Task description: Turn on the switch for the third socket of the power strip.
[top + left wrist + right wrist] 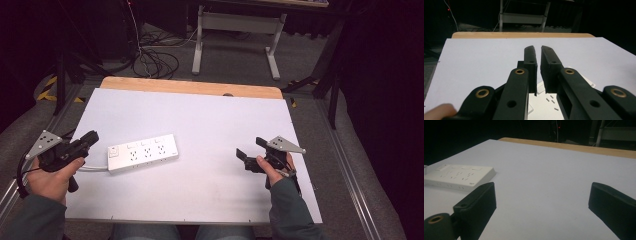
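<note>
A white power strip (pixel 142 152) lies flat on the white board (pixel 200 120), left of centre, with its cord leaving its left end. My left gripper (pixel 93 135) hovers just left of the strip at the board's left edge. In the left gripper view its jaws stand almost together around a thin gap with nothing in it (pixel 537 50), and the power strip (pixel 549 100) lies right below them. My right gripper (pixel 249 146) is held over the board's right side, well apart from the strip. Its jaws are wide open (pixel 542 192), and the power strip (pixel 459 177) lies far off to their left.
A wooden table edge (pixel 190 87) runs along the far side of the board. Beyond it, on the floor, are tangled cables (pixel 155 60) and a white table frame (pixel 235 35). Metal rails (pixel 345 165) flank the board on both sides.
</note>
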